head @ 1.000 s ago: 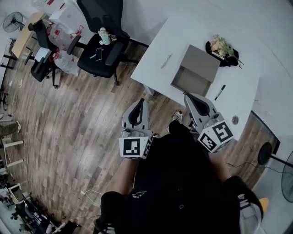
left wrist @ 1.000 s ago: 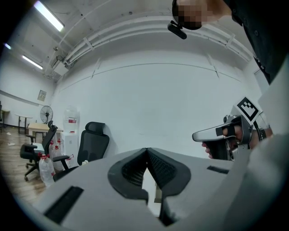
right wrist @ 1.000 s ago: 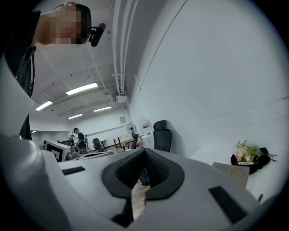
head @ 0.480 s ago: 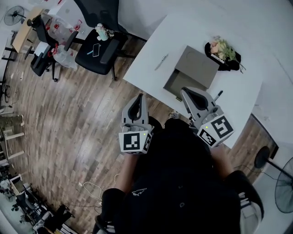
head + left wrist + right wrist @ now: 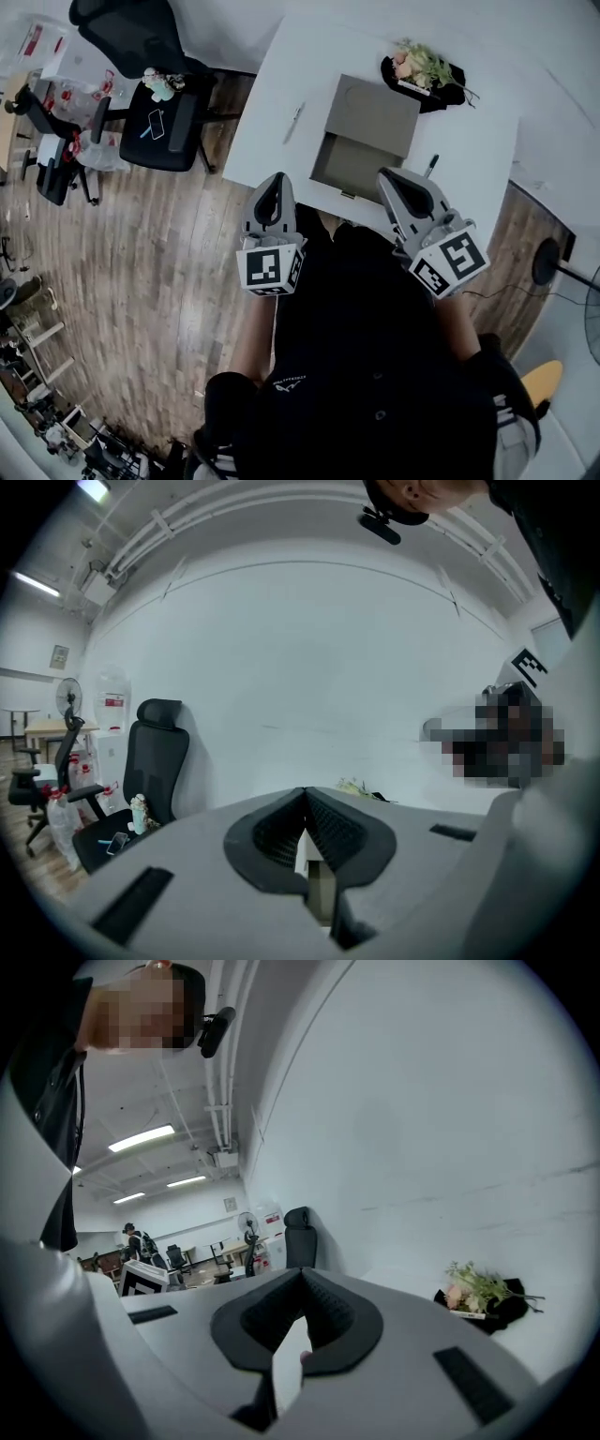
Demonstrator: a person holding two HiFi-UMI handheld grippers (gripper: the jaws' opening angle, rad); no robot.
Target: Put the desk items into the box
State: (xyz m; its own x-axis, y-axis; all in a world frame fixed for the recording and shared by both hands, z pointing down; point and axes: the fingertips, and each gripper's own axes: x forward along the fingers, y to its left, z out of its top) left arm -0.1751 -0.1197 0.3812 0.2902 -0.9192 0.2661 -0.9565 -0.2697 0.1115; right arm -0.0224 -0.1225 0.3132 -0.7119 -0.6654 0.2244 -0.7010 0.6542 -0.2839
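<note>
An open cardboard box (image 5: 352,167) with its lid (image 5: 375,114) folded back sits on the white desk (image 5: 473,141). Left of the box lies a silver pen (image 5: 294,122), and a black marker (image 5: 430,166) lies to its right. A bunch of flowers (image 5: 424,67) rests on a black item at the desk's far side; it also shows as flowers (image 5: 480,1290) in the right gripper view. My left gripper (image 5: 277,176) hangs shut and empty just off the desk's near edge. My right gripper (image 5: 387,174) is shut and empty over that edge, beside the box.
A black office chair (image 5: 155,103) with a phone (image 5: 152,123) on its seat stands left of the desk on the wooden floor. A floor fan (image 5: 548,267) stands at the right. More chairs and clutter fill the far left.
The desk and box have come nearer and now sit right in front of both grippers. Both grippers have stayed shut and empty.
</note>
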